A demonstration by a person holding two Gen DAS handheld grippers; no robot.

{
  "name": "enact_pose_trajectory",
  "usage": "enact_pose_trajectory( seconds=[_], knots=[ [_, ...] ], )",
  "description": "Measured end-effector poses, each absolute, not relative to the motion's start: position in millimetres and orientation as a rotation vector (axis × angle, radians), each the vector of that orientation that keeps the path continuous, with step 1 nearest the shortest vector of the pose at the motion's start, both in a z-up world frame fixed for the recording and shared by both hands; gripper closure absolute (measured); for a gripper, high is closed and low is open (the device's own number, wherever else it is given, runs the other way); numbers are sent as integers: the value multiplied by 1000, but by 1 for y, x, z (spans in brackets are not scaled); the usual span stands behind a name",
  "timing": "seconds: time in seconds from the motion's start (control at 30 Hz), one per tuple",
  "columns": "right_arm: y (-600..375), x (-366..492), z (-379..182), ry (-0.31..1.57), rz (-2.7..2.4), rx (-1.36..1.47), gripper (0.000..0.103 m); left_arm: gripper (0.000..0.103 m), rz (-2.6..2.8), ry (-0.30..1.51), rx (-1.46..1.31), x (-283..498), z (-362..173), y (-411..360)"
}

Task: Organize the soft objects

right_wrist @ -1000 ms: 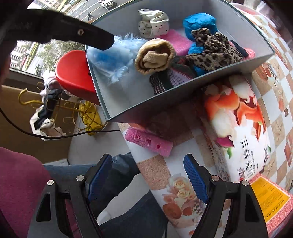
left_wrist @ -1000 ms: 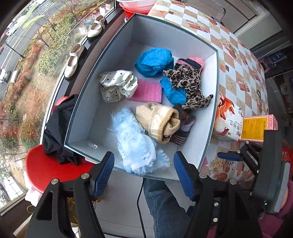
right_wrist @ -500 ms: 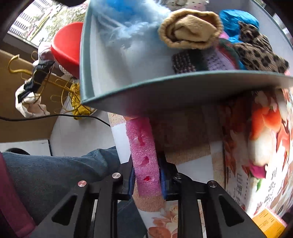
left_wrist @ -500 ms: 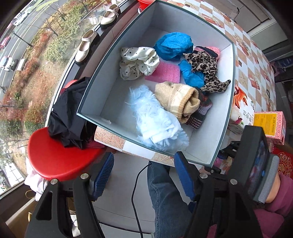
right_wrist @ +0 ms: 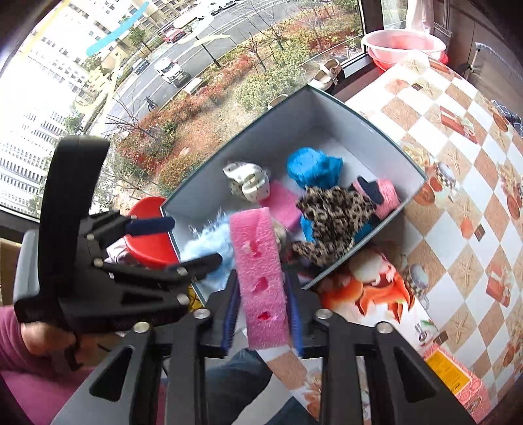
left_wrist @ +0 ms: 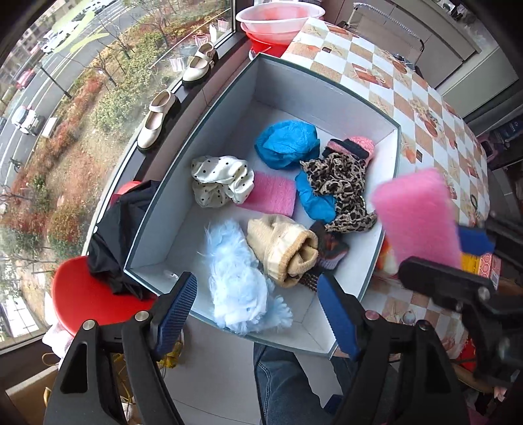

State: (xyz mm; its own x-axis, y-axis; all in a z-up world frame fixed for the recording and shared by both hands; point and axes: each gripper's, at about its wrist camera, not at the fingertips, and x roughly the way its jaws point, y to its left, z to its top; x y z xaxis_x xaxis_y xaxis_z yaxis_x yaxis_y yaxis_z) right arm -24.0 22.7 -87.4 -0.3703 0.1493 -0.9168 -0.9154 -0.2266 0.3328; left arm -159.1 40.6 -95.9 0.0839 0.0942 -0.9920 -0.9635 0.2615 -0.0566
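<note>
My right gripper (right_wrist: 261,322) is shut on a pink foam block (right_wrist: 260,278) and holds it in the air near the front right corner of the grey box (right_wrist: 385,137). The block also shows in the left wrist view (left_wrist: 415,215), beside the box's right wall (left_wrist: 390,193). My left gripper (left_wrist: 258,314) is open and empty over the box's front edge. In the box lie a pale blue fluffy cloth (left_wrist: 235,274), a rolled beige sock (left_wrist: 281,248), a leopard cloth (left_wrist: 343,189), a blue cloth (left_wrist: 287,144), a polka-dot cloth (left_wrist: 222,179) and a flat pink sponge (left_wrist: 271,193).
The box stands on a checked tablecloth (right_wrist: 457,137). A printed tissue pack (right_wrist: 382,287) and a pink-yellow carton (right_wrist: 454,376) lie right of the box. A red stool (left_wrist: 85,300) with black clothing (left_wrist: 121,229) stands left. A pink basin (left_wrist: 278,19) sits behind.
My right gripper closed on the pink foam block at the table edge and lifted it up beside the box. My left gripper stayed open near the box's front edge.
</note>
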Motion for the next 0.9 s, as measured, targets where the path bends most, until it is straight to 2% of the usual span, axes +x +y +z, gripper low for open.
enact_pose_trajectory(
  seconds=[0.03, 0.07, 0.13, 0.6, 0.9],
  knots=[
    [30, -28, -84, 1198, 1690, -1014, 25, 22, 1078, 1242, -976, -163, -100, 45],
    [37, -32, -81, 1163, 1657, -1006, 14, 21, 1112, 1285, -983, -167, -104, 49],
    [46, -29, -74, 1173, 1652, -986, 13, 21, 1145, 1308, -1009, -175, -109, 53],
    [53, -43, -69, 1204, 1508, -981, 13, 21, 1111, 1138, -1006, -175, -90, 57],
    [55, -38, -68, 1202, 1432, -989, 13, 21, 1081, 1117, -1002, -174, -87, 52]
  ],
)
